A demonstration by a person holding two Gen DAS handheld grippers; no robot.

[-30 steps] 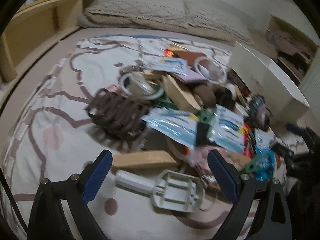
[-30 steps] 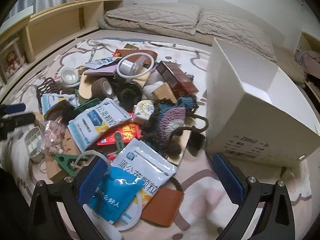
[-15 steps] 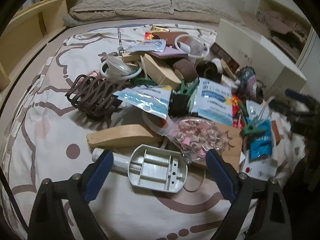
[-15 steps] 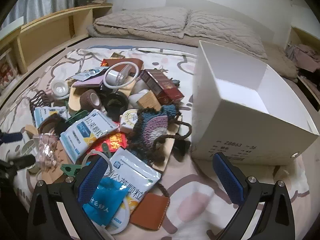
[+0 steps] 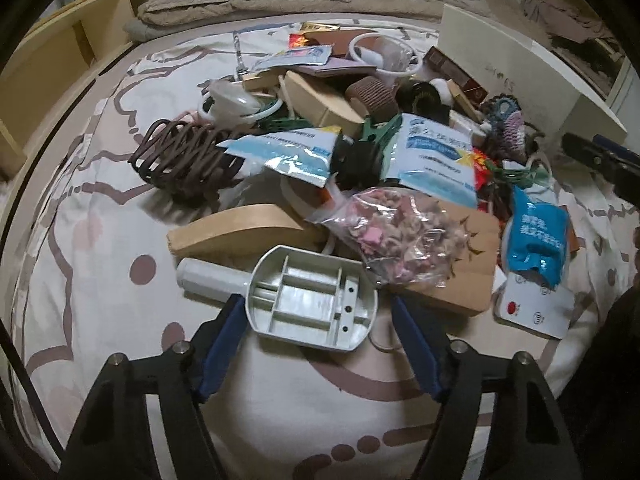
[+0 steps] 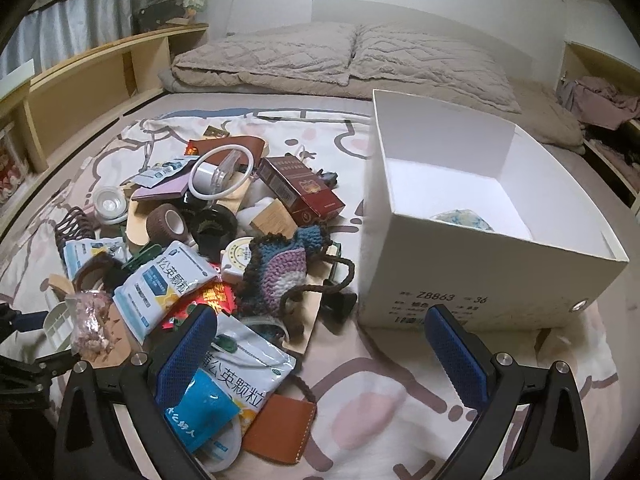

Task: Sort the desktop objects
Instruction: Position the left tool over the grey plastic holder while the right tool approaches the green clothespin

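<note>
Left gripper [image 5: 314, 320] has closed in, spread jaws now flanking the grey plastic tray [image 5: 312, 306]: likely first pick. Right gripper [image 6: 320, 344] spread, empty.

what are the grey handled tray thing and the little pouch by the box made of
Grey handled tray: looks like moulded plastic, with a slightly glossy sheen, thin ribbed dividers and punched holes. Pouch: crocheted yarn in blue, purple and brown, with visible stitch loops and a braided cord. White box: likely matte cardboard.
</note>
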